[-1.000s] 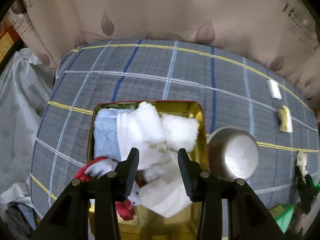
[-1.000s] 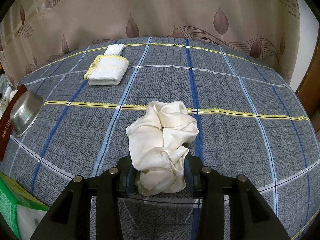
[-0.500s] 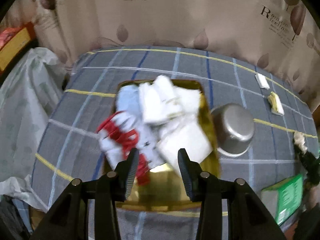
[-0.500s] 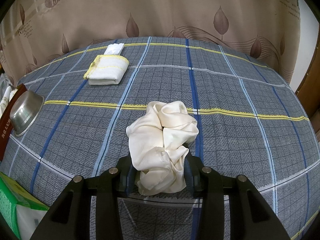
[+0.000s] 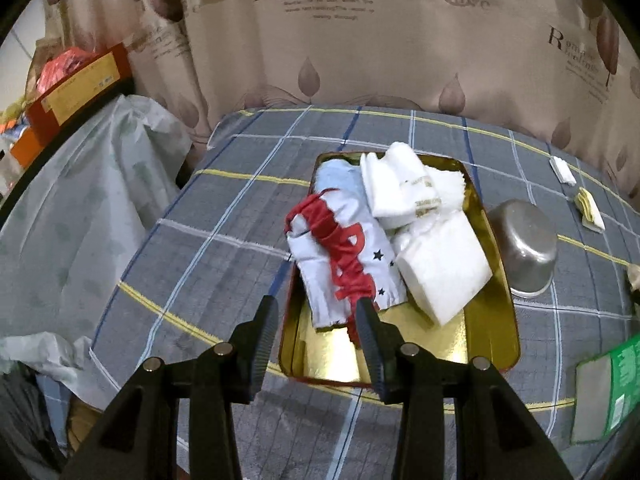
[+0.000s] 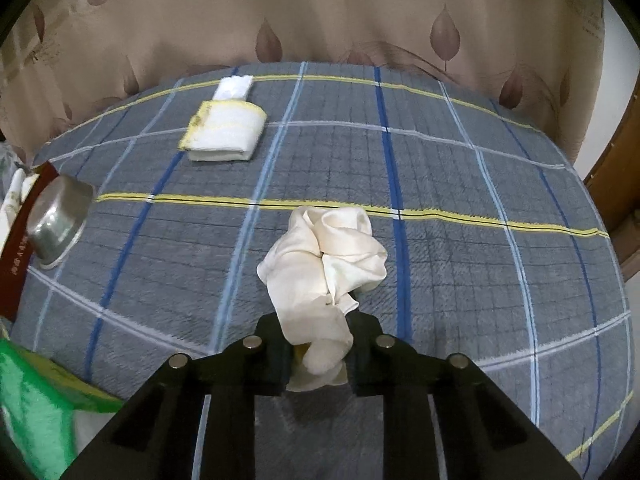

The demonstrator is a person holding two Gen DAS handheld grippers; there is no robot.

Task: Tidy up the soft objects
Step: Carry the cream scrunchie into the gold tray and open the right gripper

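A crumpled cream satin cloth point(image 6: 324, 264) is bunched on the plaid-covered surface, its near end pinched between black jaws. Farther back, a folded white towel with yellow trim point(image 6: 224, 136) is laid flat, a smaller folded white cloth point(image 6: 234, 86) just behind it. A gold tin point(image 5: 496, 344) is filled with folded white towels point(image 5: 436, 264), a pale blue cloth point(image 5: 338, 178) and a white-and-red starred garment point(image 5: 344, 256).

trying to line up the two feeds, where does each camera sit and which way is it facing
Left wrist: sits on the left gripper, angled down at the gold tin of folded cloths; its open black fingers show.
Right wrist: sits on the right gripper, angled down over the plaid cloth; its fingers, just closed on the cream scarf, show.
Shared: the steel bowl and yellow-edged towel.
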